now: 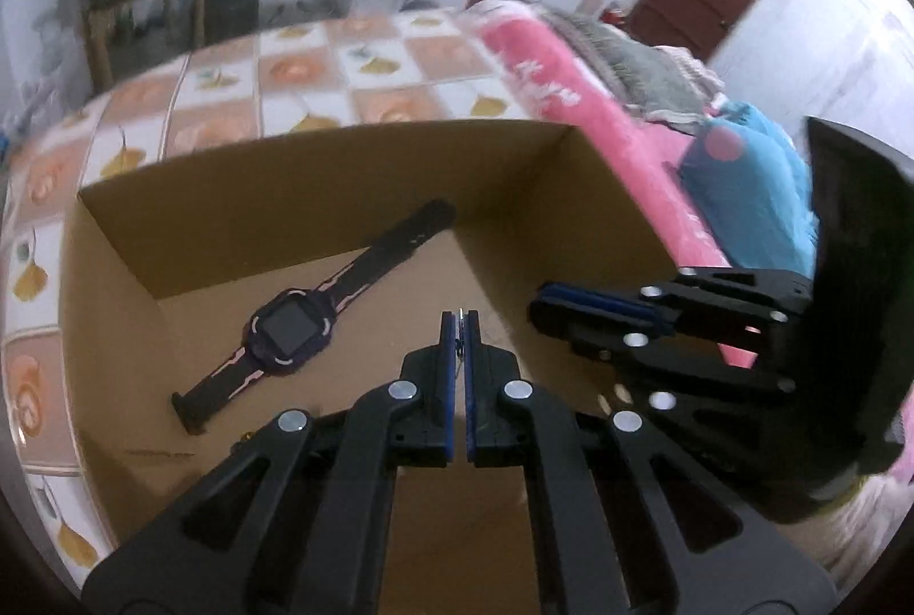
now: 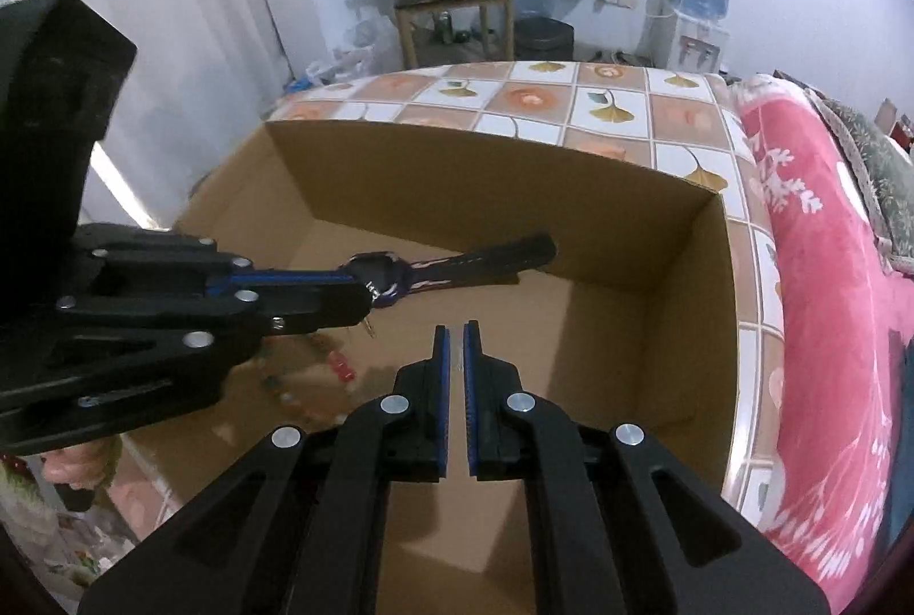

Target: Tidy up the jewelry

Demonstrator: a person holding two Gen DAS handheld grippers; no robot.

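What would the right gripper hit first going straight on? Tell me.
The right gripper would likely meet the box floor first, just before the watch strap; depth is unclear.

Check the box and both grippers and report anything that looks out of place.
Little stands out. A watch lies flat in the cardboard box, strap stretched diagonally. The left gripper has its jaws shut on something thin and metallic, too small to identify. A blurred beaded string lies loose on the box floor beneath it.

White characters on the pink blanket [image 1: 548, 89] are too blurred to read.
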